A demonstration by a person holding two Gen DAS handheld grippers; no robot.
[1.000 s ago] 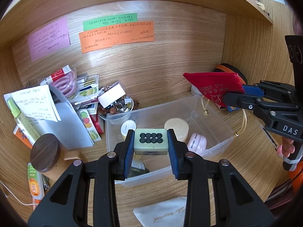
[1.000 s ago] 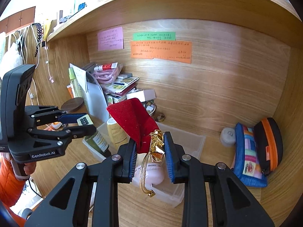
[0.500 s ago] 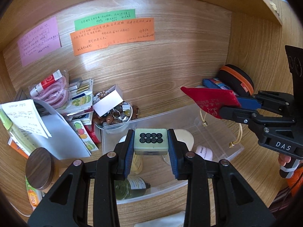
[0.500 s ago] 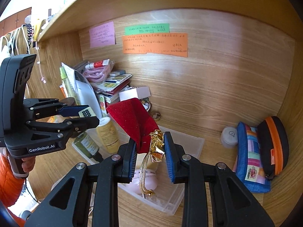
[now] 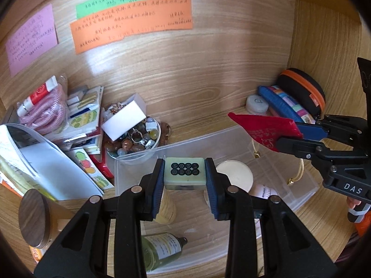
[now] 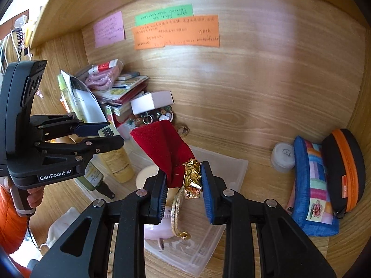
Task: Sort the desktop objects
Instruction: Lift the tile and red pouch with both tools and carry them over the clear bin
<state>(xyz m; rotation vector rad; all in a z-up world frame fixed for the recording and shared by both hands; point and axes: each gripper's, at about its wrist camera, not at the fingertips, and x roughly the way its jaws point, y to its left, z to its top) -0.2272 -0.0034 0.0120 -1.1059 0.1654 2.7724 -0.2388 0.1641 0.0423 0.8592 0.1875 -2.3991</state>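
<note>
Both grippers loaded, held above the clear bin.

Mahjong tile [image 5: 184, 172], pale green with eight dark circles, is pinched between the left gripper's [image 5: 184, 180] blue pads, above the clear plastic bin [image 5: 273, 136]. Red velvet pouch [image 6: 163, 148] is clamped at its gold-trimmed neck by the right gripper [image 6: 184, 185], gold cord hanging down toward the bin. In the bin: yellow bottle [image 6: 117, 162], green bottle [image 5: 160, 250], round cream lid [image 5: 235, 173], pink item [image 6: 157, 229]. Behind it on the wood surface [image 5: 208, 106]: bowl of beads [image 5: 134, 141] with a white box [image 5: 124, 121] on top, book stack [image 5: 85, 118] to the left, blue pencil case [image 6: 310, 185] and black case [image 6: 343, 169] to the right. Colored notes [image 5: 132, 23] are stuck on the back panel.
</note>
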